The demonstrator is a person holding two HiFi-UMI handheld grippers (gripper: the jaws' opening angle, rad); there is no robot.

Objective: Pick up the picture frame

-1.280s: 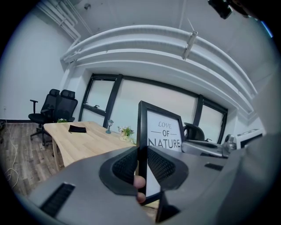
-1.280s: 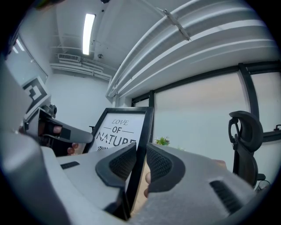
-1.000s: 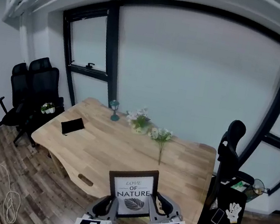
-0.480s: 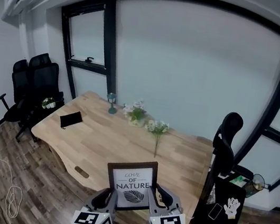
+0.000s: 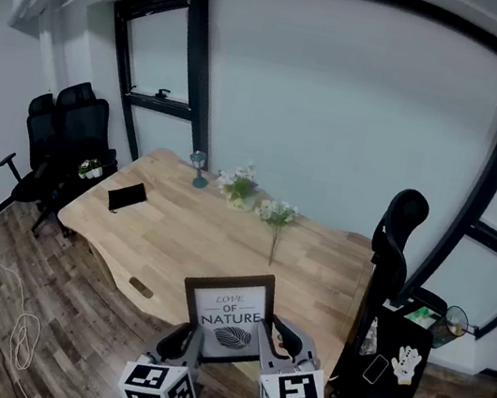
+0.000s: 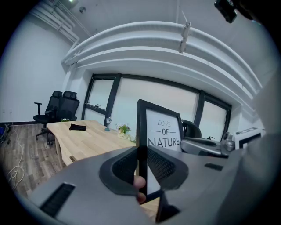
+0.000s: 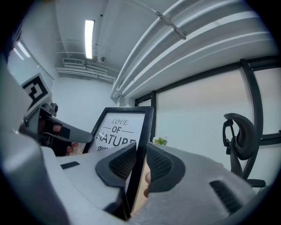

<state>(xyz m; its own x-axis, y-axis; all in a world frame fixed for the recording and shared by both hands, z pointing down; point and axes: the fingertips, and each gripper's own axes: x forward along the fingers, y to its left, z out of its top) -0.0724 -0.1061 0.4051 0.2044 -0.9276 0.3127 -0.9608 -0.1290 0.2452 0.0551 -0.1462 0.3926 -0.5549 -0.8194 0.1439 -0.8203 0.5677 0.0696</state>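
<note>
A black picture frame (image 5: 230, 315) with a white "LOVE OF NATURE" print hangs upright in the air, in front of the wooden table's near edge. My left gripper (image 5: 189, 339) is shut on the frame's left side (image 6: 141, 145), the dark frame edge pinched between its pads. The frame's right side (image 7: 141, 145) sits clamped in my right gripper (image 5: 267, 342). In the left gripper view the right gripper (image 6: 206, 146) shows beyond the print. In the right gripper view the left gripper (image 7: 52, 132) shows at the left.
A wooden table (image 5: 212, 244) holds a black pouch (image 5: 126, 196), a small lamp (image 5: 198, 167) and flower pots (image 5: 238, 187). A loose flower stem (image 5: 276, 222) lies near them. Black office chairs stand at the left (image 5: 69, 138) and at the right (image 5: 398, 267).
The frame and both grippers have shifted slightly left and a little up in the head view, and the table now looks somewhat farther. Both grips are unchanged.
</note>
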